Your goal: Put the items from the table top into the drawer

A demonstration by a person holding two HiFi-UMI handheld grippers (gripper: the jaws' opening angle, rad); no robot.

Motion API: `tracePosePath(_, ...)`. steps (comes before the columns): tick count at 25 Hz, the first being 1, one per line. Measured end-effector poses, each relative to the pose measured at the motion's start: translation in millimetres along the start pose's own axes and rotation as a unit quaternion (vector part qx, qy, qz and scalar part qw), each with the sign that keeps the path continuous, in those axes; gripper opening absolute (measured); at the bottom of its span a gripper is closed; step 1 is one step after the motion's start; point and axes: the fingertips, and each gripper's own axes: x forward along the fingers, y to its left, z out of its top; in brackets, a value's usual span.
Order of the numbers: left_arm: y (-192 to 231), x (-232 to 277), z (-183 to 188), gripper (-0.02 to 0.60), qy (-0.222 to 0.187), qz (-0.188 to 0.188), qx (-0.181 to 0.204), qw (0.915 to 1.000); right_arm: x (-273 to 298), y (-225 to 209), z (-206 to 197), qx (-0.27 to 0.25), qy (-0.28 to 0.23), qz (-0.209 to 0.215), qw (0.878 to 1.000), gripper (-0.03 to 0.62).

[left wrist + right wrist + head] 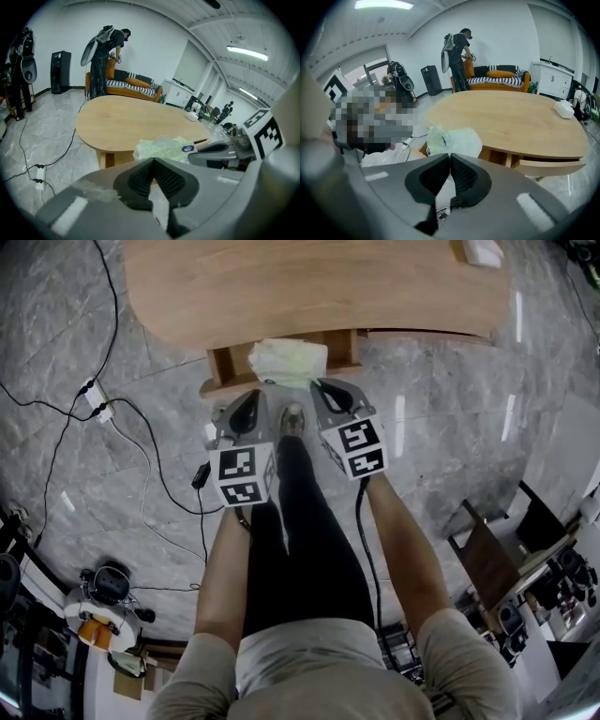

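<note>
A pale green and white soft packet (288, 362) lies in the open wooden drawer (223, 369) under the near edge of the oval wooden table (309, 287), bulging above the rim. It also shows in the left gripper view as the packet (161, 147) and in the right gripper view as the packet (454, 140). A small white item (483, 251) rests on the table's far right. My left gripper (248, 401) and right gripper (330, 388) hover just short of the drawer, side by side, both shut and empty. The pads meet in the left gripper (153, 161) and in the right gripper (450, 157).
Black and white cables and a power strip (98, 409) run over the grey marble floor at left. A dark chair (487, 549) stands at right, and equipment (103, 601) at lower left. Far behind the table a person (105, 56) stands by an orange sofa (133, 84).
</note>
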Motion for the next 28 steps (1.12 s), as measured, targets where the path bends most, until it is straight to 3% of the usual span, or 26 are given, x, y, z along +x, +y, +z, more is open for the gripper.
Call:
tracePosePath(17, 14, 13, -11, 0.018, 0.019, 0.010, -0.006, 0.9998, 72, -33, -30, 0.011, 0.071, 0.001, 0.997, 0.011)
tracePosePath(28, 22, 33, -8, 0.018, 0.033, 0.003, 0.007, 0.9994, 101, -57, -40, 0.033, 0.093, -0.036, 0.994, 0.011)
